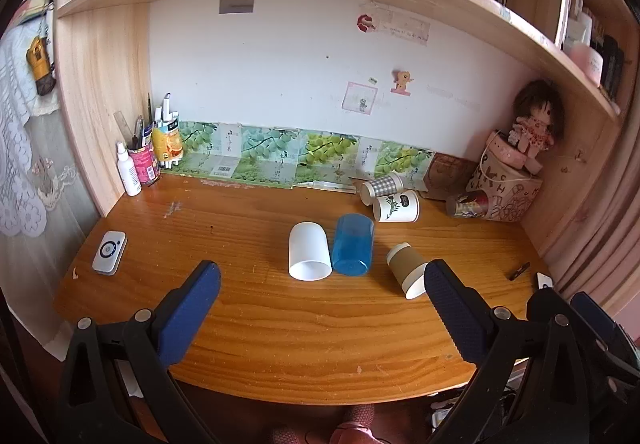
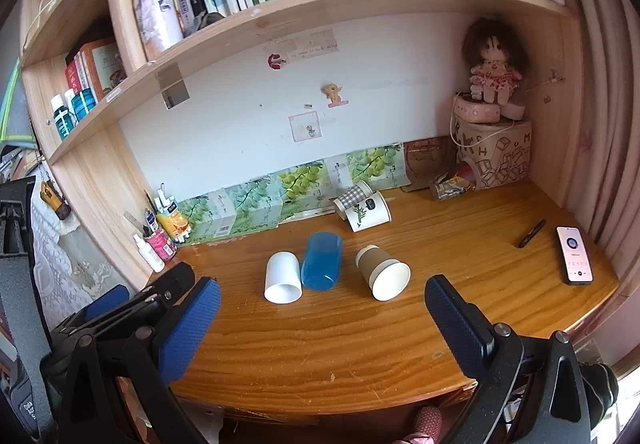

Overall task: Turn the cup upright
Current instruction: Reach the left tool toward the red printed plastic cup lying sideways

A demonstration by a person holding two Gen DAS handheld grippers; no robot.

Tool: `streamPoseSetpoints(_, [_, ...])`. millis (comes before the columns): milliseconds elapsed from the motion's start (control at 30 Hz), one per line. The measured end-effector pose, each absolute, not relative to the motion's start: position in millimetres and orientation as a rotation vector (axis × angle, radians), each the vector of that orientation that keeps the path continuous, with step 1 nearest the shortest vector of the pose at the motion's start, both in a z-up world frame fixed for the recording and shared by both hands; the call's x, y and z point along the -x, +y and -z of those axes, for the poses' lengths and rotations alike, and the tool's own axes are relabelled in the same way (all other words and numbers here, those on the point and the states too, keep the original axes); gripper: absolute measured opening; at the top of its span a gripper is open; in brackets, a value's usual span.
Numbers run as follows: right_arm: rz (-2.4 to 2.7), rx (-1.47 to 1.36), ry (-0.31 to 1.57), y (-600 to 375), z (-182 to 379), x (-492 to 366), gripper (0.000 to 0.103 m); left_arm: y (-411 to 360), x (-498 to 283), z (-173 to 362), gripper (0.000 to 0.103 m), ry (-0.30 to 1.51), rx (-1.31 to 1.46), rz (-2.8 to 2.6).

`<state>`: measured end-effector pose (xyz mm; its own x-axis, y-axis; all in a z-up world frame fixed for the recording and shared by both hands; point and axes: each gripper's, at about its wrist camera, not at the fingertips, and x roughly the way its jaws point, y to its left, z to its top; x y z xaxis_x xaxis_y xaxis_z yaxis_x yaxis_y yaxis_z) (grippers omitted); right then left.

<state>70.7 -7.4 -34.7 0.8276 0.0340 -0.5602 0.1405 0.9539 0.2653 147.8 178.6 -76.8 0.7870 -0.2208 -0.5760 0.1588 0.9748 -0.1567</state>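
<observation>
Three cups lay on their sides mid-counter: a white cup, a blue cup touching it at 3 o'clock, and a brown paper cup further right. Left gripper and right gripper hovered with fingers apart, holding nothing.

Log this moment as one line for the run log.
stage: before grasp | left gripper: open, empty | right gripper: open, empty | white cup, blue cup, brown paper cup: on their sides on desk
</observation>
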Motion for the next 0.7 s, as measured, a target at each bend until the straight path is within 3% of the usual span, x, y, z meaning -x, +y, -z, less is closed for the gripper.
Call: streamPoseSetpoints(700, [0.087, -0.512, 0.647, -161.2, 46.8, -183.6, 0.102, 13.3, -264.2, 46.9, 0.101, 0.627, -0.128, 0.342])
